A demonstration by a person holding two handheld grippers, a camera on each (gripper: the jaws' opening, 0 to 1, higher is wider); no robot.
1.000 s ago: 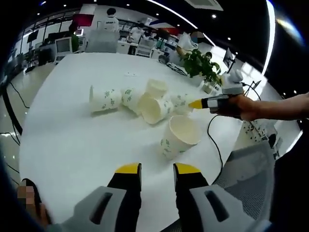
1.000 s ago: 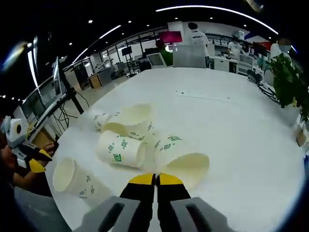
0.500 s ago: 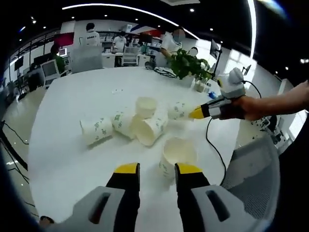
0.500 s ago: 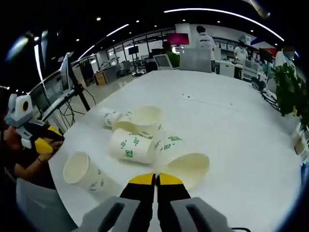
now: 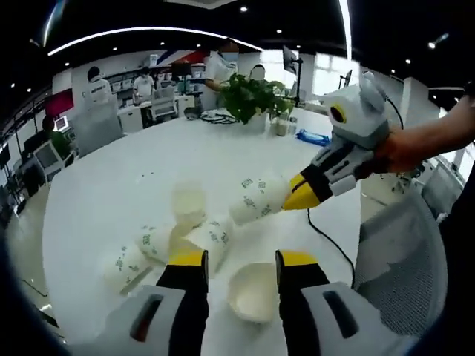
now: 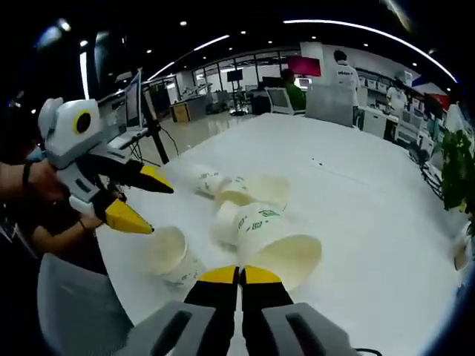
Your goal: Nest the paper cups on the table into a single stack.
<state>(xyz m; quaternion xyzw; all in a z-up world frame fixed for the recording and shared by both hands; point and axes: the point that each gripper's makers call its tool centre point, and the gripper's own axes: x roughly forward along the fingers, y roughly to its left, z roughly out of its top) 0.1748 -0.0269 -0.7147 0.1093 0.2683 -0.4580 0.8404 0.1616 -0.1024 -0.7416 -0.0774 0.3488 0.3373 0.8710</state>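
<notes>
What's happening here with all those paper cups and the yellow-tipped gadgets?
A person holds a pair of tongs in each hand over a white table scattered with paper cups. The right tongs are shut on the rim of one cup, held up off the table. The left tongs are open, poised over an upright cup near the table's edge. Several other cups lie tipped over nearby, and no stack has been started yet.

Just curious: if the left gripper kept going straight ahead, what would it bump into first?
Probably the white paper cup lying open-mouthed between the left gripper's yellow-tipped fingers, though depth is hard to judge.
</notes>
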